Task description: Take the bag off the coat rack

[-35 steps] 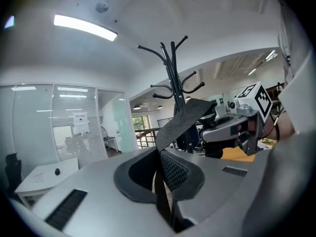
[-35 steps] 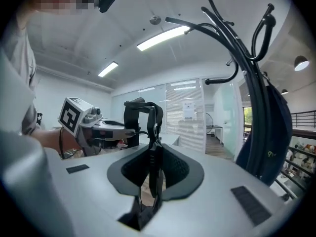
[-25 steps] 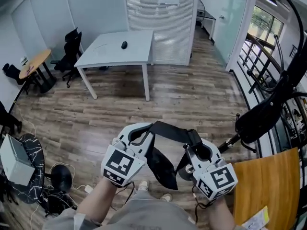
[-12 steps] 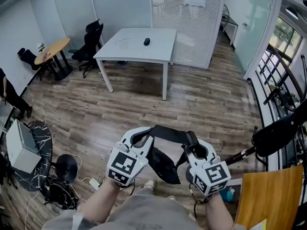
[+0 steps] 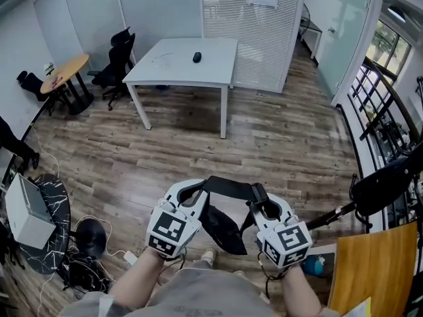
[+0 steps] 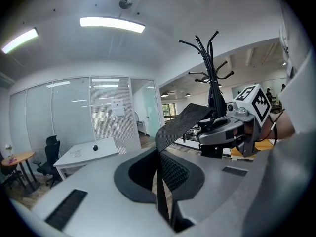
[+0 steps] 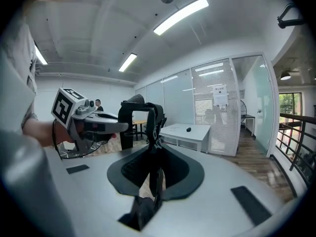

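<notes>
A black bag (image 5: 221, 226) hangs between my two grippers, off the coat rack. Its wide woven strap (image 5: 228, 187) runs from one gripper to the other. My left gripper (image 5: 197, 191) is shut on the strap (image 6: 175, 125), which stands pinched between its jaws in the left gripper view. My right gripper (image 5: 259, 198) is shut on the strap's other end (image 7: 150, 122), near a plastic buckle. The black coat rack (image 6: 210, 78) stands behind the right gripper (image 6: 237, 127) in the left gripper view; its dark arms (image 5: 386, 183) show at the head view's right edge.
A white table (image 5: 182, 61) with a mouse stands ahead, with black chairs (image 5: 115, 58) and a round wooden table (image 5: 63, 71) to its left. A white box (image 5: 23, 210) and floor cables (image 5: 86, 263) lie at the left. A railing (image 5: 383, 104) and a wooden panel (image 5: 373, 263) are at the right.
The head view has swung, so the coat rack has slid towards the right edge. Both grippers keep their hold on the strap and sit a little lower in the view.
</notes>
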`<action>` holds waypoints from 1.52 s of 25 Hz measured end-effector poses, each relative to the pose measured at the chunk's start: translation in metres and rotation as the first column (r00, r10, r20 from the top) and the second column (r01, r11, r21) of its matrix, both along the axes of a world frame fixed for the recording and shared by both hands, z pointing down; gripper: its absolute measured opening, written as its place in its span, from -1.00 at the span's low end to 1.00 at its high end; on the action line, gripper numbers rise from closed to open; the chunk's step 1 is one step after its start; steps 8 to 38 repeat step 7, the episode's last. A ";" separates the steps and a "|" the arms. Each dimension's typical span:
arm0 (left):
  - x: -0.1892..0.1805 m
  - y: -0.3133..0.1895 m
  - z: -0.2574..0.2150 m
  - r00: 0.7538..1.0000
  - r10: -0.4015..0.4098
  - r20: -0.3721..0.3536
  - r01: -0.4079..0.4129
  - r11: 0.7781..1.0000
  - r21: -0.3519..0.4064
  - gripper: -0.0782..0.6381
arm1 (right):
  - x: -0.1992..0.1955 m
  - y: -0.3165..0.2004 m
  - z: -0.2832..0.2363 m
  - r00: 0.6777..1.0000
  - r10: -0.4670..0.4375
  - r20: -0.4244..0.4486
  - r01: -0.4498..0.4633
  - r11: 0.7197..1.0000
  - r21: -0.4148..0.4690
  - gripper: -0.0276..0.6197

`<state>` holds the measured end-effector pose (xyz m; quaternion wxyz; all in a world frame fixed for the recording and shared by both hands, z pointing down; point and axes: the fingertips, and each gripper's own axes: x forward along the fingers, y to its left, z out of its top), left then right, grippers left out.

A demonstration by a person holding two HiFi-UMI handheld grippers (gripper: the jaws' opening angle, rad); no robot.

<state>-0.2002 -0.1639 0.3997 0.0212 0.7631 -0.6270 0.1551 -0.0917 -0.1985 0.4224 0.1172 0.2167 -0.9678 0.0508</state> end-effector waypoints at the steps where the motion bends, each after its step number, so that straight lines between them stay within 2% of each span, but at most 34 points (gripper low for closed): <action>1: -0.002 -0.001 0.000 1.000 0.005 -0.001 -0.005 1.000 0.001 -0.74 | -0.001 0.000 0.000 1.000 0.005 -0.001 -0.005 1.000 0.001 -0.71; 7: -0.010 -0.006 0.000 1.000 0.026 -0.004 -0.026 1.000 0.000 -0.74 | -0.008 -0.003 0.001 1.000 0.026 -0.003 -0.026 1.000 0.001 -0.71; 38: -0.010 -0.006 0.000 1.000 0.026 -0.004 -0.026 1.000 0.000 -0.74 | -0.008 -0.003 0.001 1.000 0.026 -0.003 -0.026 1.000 0.001 -0.71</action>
